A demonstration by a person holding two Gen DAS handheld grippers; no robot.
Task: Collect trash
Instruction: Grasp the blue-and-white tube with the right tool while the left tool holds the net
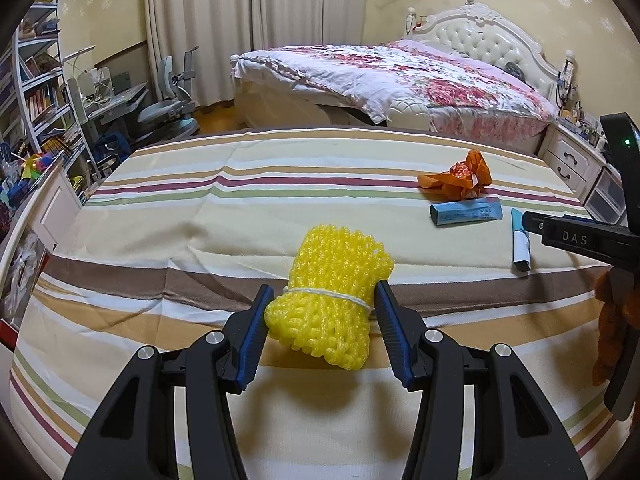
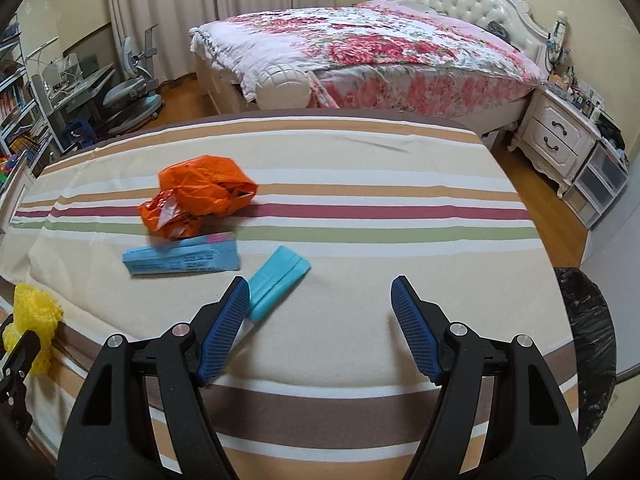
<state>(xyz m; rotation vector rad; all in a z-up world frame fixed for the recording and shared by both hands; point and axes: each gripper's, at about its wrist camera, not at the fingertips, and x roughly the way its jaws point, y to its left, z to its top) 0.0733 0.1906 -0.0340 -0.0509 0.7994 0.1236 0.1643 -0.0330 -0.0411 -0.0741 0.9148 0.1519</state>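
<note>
Between the blue pads of the left gripper [image 1: 320,320] sits a yellow foam fruit net [image 1: 334,300], tied round the middle with a white string. The jaws are about half open and pinch the net at both sides, so it looks held. The right gripper [image 2: 320,328] is open wide and holds nothing; its left pad is just over the end of a small teal wrapper [image 2: 278,282] that lies on the striped cloth [image 2: 360,208]. A little past it lies a flat blue packet [image 2: 182,260], and touching the far edge of that is a crumpled orange plastic bag [image 2: 200,196]. All this trash is on the cloth-covered table, and a bin lined with a black bag [image 2: 586,344] stands off the table's right side, so that is likely where the trash should go. The foam net is soft and squashy, so I think it could slip out if the grip is loose or the hand swings fast. The teal wrapper is thin and flat, so the pads might slide over it, or bunch up the cloth, and miss it. The two grippers are near each other, so they could bump. Farther off are a bed with a flowery quilt [image 2: 380,40], a white nightstand [image 2: 556,136], a desk chair [image 1: 172,100] and bookshelves [image 1: 40,92]. Nothing stands between the right gripper and the wrapper.
</note>
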